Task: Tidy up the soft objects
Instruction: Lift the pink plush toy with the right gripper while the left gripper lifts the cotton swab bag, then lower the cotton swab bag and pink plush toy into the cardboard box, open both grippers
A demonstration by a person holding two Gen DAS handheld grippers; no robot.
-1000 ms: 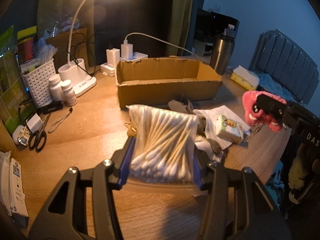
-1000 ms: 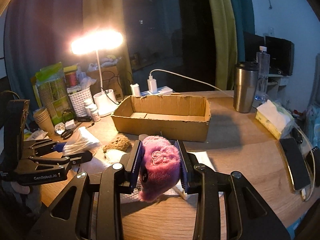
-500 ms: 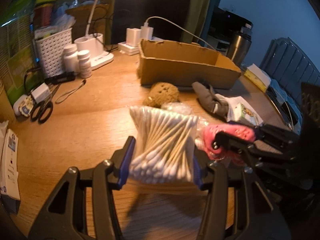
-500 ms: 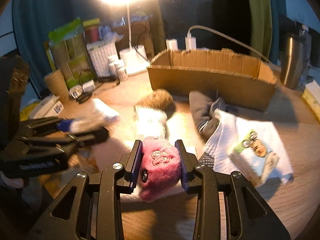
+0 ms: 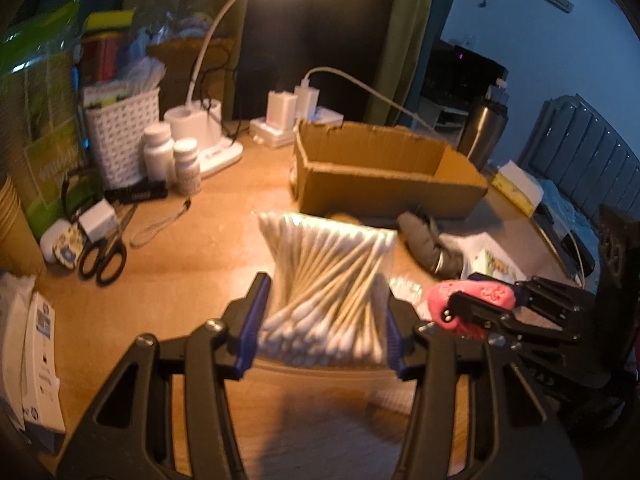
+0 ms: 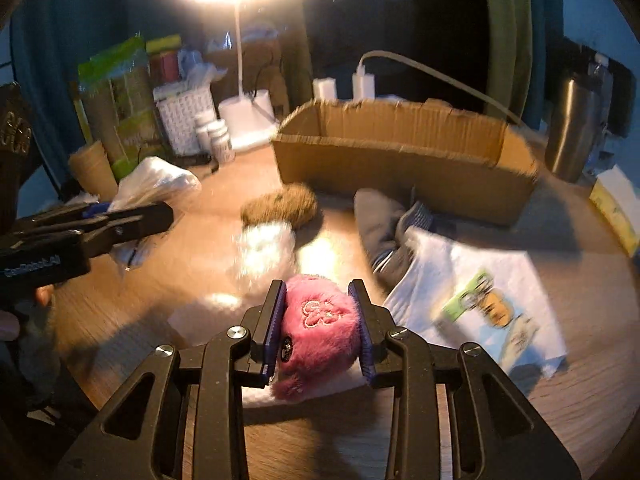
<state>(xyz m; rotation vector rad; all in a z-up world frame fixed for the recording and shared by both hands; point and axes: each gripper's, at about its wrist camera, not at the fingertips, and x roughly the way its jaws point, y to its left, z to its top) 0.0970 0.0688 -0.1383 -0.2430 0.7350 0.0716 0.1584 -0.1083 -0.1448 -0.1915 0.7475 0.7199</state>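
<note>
Currently:
Left gripper (image 5: 324, 332): clamping cotton swab bag (image 5: 328, 284).
Right gripper (image 6: 318, 330): squeezing pink plush (image 6: 318, 328).
Risk: slippery bag sliding out before box (image 5: 384, 172) at 12 o'clock.

- The left gripper (image 5: 324, 320) is held level above the table, its jaws clamped.
- The right gripper (image 6: 320, 328) is likewise clamped, close beside it.

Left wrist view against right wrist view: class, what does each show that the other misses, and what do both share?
Only the left wrist view shows the black-handled scissors and the left gripper gripping the clear bag of cotton swabs. Only the right shows the brown fuzzy sponge and the embroidered flower on the pink plush toy in the right gripper. Both show the open cardboard box.
</note>
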